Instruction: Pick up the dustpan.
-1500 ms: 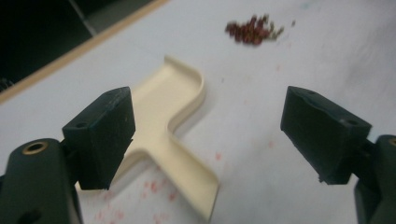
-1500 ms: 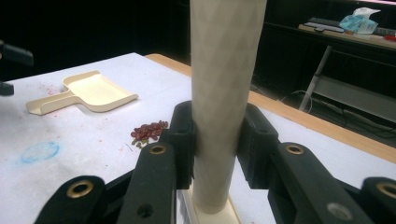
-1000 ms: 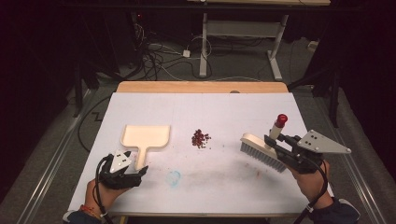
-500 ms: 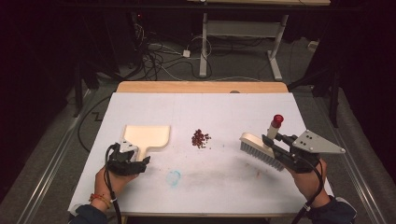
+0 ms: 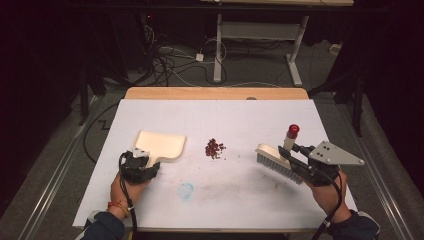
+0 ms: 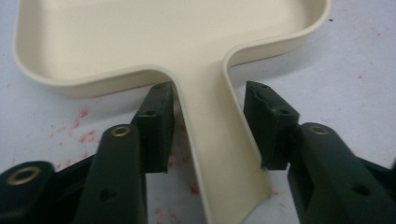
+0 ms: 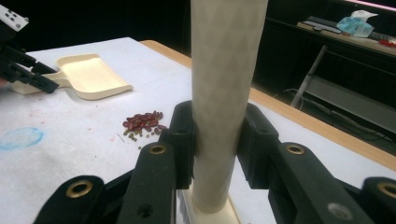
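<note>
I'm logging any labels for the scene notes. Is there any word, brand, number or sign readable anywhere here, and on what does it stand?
None can be read.
Cream plastic dustpan: plain, no print.
Pale handle of the brush: only a faint woven pattern, no letters.
White table cover: blue and red stains, no writing.
Grey three-cornered plate on the right gripper: screw holes, no marking.

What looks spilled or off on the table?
A small loose pile of dark red beans lies spilled mid-table between the cream plastic dustpan and the pale hand brush. A faint blue smudge and reddish stains mark the white table cover.
</note>
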{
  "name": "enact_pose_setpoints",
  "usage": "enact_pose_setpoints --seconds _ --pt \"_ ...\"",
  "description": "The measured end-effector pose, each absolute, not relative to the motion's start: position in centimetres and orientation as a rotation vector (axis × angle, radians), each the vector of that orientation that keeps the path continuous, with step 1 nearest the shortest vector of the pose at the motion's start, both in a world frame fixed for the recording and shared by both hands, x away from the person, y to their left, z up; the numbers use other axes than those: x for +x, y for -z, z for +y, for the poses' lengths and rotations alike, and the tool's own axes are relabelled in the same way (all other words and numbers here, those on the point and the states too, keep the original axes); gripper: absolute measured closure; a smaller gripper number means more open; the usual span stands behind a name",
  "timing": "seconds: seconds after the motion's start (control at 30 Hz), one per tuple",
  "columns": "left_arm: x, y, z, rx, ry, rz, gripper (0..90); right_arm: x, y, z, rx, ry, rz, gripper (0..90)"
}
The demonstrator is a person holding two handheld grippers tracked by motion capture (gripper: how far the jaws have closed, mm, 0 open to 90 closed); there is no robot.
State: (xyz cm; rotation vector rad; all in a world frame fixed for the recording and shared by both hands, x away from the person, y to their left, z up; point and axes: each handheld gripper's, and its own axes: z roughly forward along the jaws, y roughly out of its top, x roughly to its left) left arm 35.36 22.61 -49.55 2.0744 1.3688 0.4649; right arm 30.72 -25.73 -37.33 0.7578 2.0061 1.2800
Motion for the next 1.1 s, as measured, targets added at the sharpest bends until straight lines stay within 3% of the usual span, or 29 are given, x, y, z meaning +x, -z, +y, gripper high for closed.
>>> enact_pose_setpoints --seconds 0.13,0.5,0.77,1.1 --pt "35.8 49.5 22.7 2.081 -0.471 1.361 62.9 30.7 37.4 -25.9 0.759 -1.277 2.011 70.4" --pt "36.9 48.9 23.1 2.134 -0.536 1.267 63.4 30.8 37.4 -26.1 0.774 -1.290 1.987 70.4" --pt "36.1 47.5 23.0 2.122 -0.631 1.169 63.5 31.5 37.3 -26.1 0.780 -1.290 1.985 70.4" --pt "35.4 46.2 23.5 2.114 -0.649 1.131 63.7 31.6 37.5 -25.9 0.777 -1.283 1.993 70.5"
